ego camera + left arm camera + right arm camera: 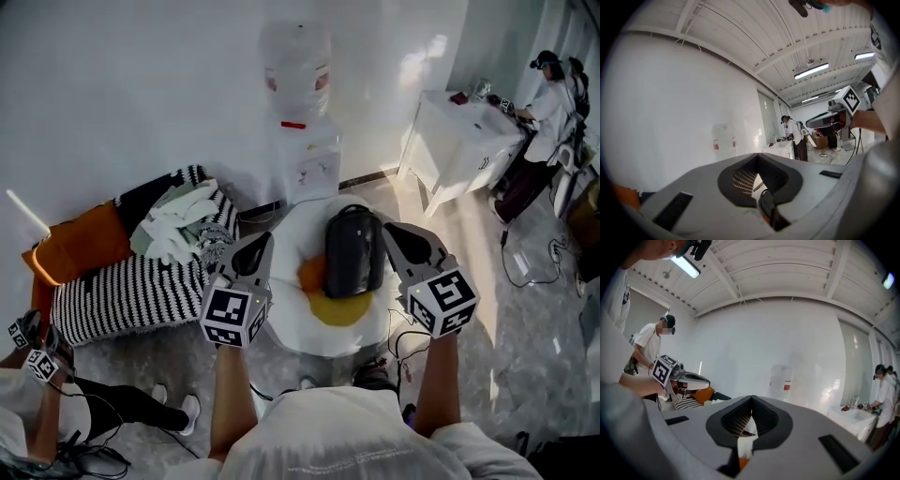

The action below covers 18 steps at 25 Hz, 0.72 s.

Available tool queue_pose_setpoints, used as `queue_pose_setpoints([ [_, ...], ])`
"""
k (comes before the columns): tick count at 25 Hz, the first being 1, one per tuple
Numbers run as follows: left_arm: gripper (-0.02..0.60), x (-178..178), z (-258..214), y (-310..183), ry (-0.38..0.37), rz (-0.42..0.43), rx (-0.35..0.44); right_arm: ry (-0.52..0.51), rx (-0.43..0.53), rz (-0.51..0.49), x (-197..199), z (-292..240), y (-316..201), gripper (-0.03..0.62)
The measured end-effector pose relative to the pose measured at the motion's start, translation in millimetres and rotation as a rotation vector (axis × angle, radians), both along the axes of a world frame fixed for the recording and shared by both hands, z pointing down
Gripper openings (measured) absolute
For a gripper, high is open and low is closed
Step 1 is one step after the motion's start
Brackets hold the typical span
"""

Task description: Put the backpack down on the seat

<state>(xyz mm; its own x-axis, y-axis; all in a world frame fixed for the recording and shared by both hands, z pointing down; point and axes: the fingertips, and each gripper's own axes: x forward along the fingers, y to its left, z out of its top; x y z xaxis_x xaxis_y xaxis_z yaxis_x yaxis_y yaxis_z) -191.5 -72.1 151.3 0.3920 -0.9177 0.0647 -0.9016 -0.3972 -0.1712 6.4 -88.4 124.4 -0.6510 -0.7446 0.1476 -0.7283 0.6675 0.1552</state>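
Note:
The black backpack (354, 251) lies flat on the seat (286, 319), a white cushion shaped like a fried egg with a yellow yolk. My left gripper (263, 238) hovers just left of the backpack, jaws shut and holding nothing. On the backpack's other side, my right gripper (387, 228) is also shut and holds nothing. Neither one touches the backpack. In the left gripper view the closed jaws (757, 157) point at the white wall, with the right gripper (826, 121) off to the side. In the right gripper view the closed jaws (751, 400) face the same wall, and the left gripper (686, 379) shows at the left.
A water dispenser (305, 141) stands against the wall behind the seat. To the left are a striped sofa (141, 291), an orange cushion (80, 246) and a clothes pile (183, 220). A person (553, 112) works at a white table (459, 141) at right. Cables (534, 267) lie on the floor.

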Motion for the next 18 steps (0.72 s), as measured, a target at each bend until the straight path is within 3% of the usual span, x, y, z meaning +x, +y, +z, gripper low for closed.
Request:
queue_pose_setpoints([
  [13,0.012,12.2,-49.0,14.1,-0.019,0.037,0.094,0.022,0.061,-0.004,-14.5,-37.4,11.4,0.002],
  [18,0.012,26.6,-56.1,26.1,-0.107,0.078,0.143,0.050,0.065,-0.020,-16.1,-34.1,24.0,0.002],
])
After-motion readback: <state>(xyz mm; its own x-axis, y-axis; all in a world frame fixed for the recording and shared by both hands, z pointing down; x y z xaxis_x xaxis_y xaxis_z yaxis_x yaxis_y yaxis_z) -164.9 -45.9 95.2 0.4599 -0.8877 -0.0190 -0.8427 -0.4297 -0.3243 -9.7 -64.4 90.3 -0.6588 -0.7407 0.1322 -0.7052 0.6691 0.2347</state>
